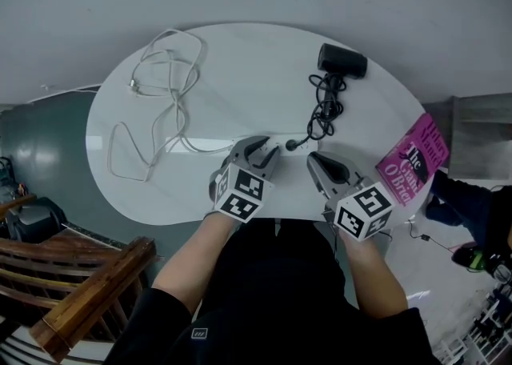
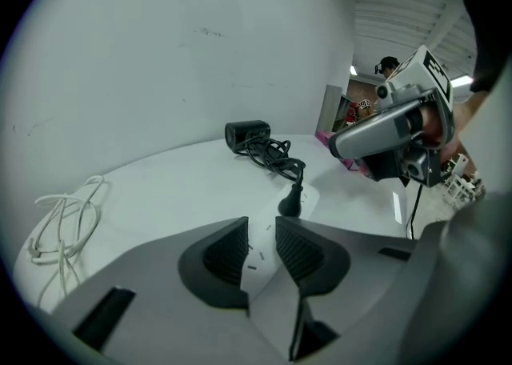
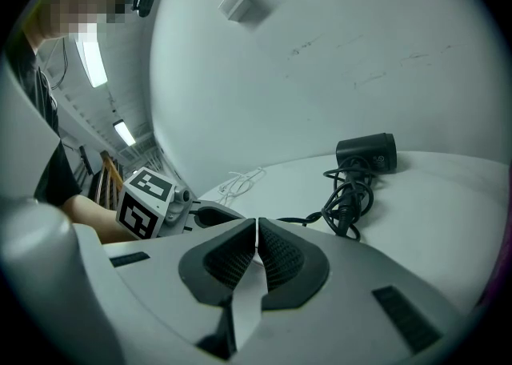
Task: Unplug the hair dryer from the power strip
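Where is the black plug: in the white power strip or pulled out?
In. The black plug stands upright in the white power strip, its cord running back to the hair dryer.

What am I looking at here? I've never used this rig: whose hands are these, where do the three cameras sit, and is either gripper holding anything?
There is no robot arm. A person holds a two-jaw gripper in each hand. The head view comes from a camera on their head, looking down. The other two cameras ride on the grippers and look along the jaws. On the round white table lie a black hair dryer, its tangled cord, a loose white cable and a pink book. The dryer's plug sits in a white power strip. The left gripper is open over that strip, gripping nothing. The right gripper is shut and empty.
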`<state>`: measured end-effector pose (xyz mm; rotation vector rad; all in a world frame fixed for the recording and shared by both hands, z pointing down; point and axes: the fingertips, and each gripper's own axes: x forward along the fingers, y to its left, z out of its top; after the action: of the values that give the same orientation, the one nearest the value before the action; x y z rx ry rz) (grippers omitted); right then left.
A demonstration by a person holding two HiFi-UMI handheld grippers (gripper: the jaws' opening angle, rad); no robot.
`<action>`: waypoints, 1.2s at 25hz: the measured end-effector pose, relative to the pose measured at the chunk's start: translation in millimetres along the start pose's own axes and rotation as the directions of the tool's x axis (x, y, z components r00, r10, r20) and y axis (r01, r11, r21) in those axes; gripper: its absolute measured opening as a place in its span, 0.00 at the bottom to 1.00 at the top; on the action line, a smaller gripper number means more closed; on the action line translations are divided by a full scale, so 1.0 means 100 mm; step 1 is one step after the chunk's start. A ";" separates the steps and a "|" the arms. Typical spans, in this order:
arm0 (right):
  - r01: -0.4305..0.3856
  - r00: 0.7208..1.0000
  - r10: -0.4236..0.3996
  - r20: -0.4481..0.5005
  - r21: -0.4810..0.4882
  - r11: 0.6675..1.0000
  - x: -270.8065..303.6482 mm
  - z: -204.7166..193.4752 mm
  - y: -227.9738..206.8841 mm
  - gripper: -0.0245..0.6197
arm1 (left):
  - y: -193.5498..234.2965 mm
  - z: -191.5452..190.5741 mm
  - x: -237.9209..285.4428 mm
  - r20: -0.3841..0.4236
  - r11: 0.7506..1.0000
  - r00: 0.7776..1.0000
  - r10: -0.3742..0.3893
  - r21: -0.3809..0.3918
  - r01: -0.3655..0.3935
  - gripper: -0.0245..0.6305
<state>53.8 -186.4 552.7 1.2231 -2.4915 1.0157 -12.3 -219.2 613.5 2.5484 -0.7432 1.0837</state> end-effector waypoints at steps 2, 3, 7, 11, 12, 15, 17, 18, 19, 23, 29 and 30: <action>-0.003 1.000 0.003 0.001 0.005 1.000 0.01 0.00 0.00 0.09 | 0.00 -0.03 0.01 -0.016 1.000 1.000 -0.001 0.007 0.001 0.21; -0.004 1.000 0.004 0.000 0.007 1.000 0.01 0.00 0.00 0.09 | -0.01 -0.04 0.02 -0.023 1.000 1.000 -0.003 0.009 0.003 0.21; 0.029 1.000 -0.029 -0.005 -0.047 0.998 0.02 0.01 -0.02 0.10 | -0.04 -0.08 0.04 -0.040 1.000 0.999 -0.010 0.015 0.011 0.21; 0.034 0.999 -0.034 0.007 -0.099 0.994 0.05 0.03 0.01 0.11 | -0.03 -0.13 0.05 -0.050 1.000 0.999 -0.001 0.013 0.002 0.21; 0.030 1.000 -0.030 0.002 -0.094 0.995 0.07 0.01 0.01 0.13 | -0.02 -0.13 0.05 -0.049 1.000 0.999 0.002 0.010 -0.001 0.21; 0.030 0.999 -0.033 -0.028 -0.087 0.996 0.13 -0.07 0.00 0.23 | -0.01 -0.12 0.06 -0.052 1.000 0.999 0.008 0.010 -0.007 0.21; 0.033 0.998 -0.037 -0.048 -0.085 0.996 0.17 -0.12 -0.01 0.26 | -0.01 -0.13 0.06 -0.052 1.000 0.999 0.005 0.008 -0.005 0.21; 0.034 0.997 -0.039 -0.059 -0.084 0.996 0.19 -0.16 -0.02 0.27 | -0.01 -0.13 0.06 -0.050 1.000 0.999 0.002 0.005 -0.002 0.21; 0.034 0.997 -0.040 -0.071 -0.084 0.996 0.21 -0.19 -0.02 0.28 | -0.01 -0.14 0.05 -0.050 1.000 0.999 0.000 0.003 0.001 0.21; 0.042 0.993 -0.051 -0.110 -0.086 0.995 0.33 -0.28 -0.08 0.28 | -0.02 -0.14 0.06 -0.050 1.000 0.999 -0.006 0.006 0.006 0.21; 0.051 0.989 -0.065 -0.135 -0.101 0.994 0.55 -0.29 -0.09 0.27 | -0.02 -0.12 0.05 -0.026 1.000 1.000 -0.008 0.003 0.008 0.21; 0.059 0.987 -0.076 -0.141 -0.121 0.991 0.58 -0.31 -0.09 0.27 | -0.02 -0.12 0.05 -0.024 1.000 1.000 -0.007 0.000 0.007 0.21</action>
<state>19.4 -206.6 605.6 1.1475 -2.3456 0.8953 -14.9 -213.8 625.1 2.5319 -0.7277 1.1105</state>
